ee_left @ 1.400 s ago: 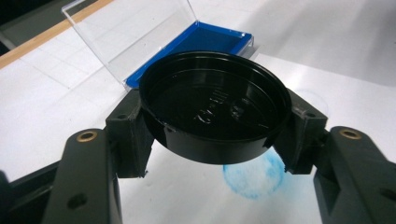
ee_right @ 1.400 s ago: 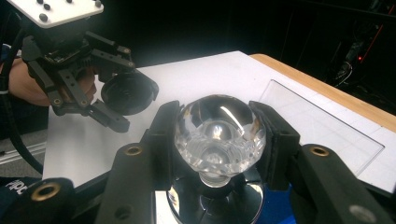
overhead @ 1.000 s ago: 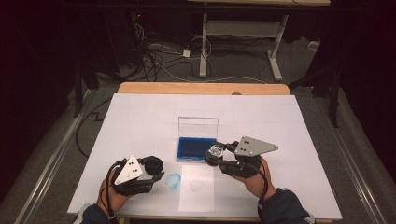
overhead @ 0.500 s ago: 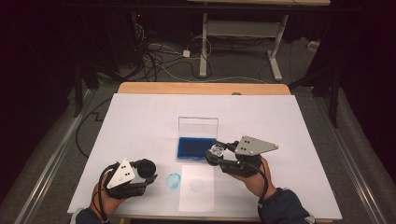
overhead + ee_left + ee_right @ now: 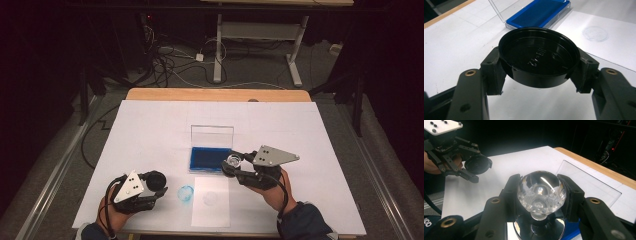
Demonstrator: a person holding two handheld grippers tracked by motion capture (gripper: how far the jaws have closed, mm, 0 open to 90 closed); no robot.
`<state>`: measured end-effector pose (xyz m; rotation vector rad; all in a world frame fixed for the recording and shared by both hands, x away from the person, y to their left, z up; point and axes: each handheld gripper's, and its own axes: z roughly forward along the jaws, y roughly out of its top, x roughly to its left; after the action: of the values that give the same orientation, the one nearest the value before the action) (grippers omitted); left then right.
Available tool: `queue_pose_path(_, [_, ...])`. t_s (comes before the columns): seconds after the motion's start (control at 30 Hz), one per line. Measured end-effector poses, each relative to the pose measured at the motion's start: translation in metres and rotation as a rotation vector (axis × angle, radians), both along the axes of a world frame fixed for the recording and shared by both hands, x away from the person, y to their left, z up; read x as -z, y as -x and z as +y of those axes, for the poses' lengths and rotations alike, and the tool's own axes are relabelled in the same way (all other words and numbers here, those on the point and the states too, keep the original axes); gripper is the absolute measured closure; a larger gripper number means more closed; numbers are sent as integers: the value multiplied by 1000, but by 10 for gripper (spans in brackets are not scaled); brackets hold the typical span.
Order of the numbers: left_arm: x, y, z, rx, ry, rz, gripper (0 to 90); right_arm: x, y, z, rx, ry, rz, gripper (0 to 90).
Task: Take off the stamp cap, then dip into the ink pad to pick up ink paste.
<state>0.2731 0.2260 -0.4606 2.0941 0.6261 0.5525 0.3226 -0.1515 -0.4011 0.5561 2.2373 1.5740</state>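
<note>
Left gripper (image 5: 156, 191): clamped on round black plastic cap (image 5: 538, 59).
Right gripper (image 5: 231, 165): gripping faceted clear crystal stamp (image 5: 541, 192), directly over blue ink pad (image 5: 210, 159), pad at 6 o'clock.

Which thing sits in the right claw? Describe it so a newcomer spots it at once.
Start at the white table and find the open blue case near its middle. At the case's right edge, the right claw is shut on a clear stamp with a faceted, ball-shaped glass knob. Unlike the flat black lid in the left claw, it is see-through and glinting.
</note>
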Motion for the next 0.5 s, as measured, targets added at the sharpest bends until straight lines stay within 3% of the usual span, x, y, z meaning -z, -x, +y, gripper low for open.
queue_pose_path(0.5, [2,2,-1,8,-12,4,361,2,0,8,-13,15,-1,563])
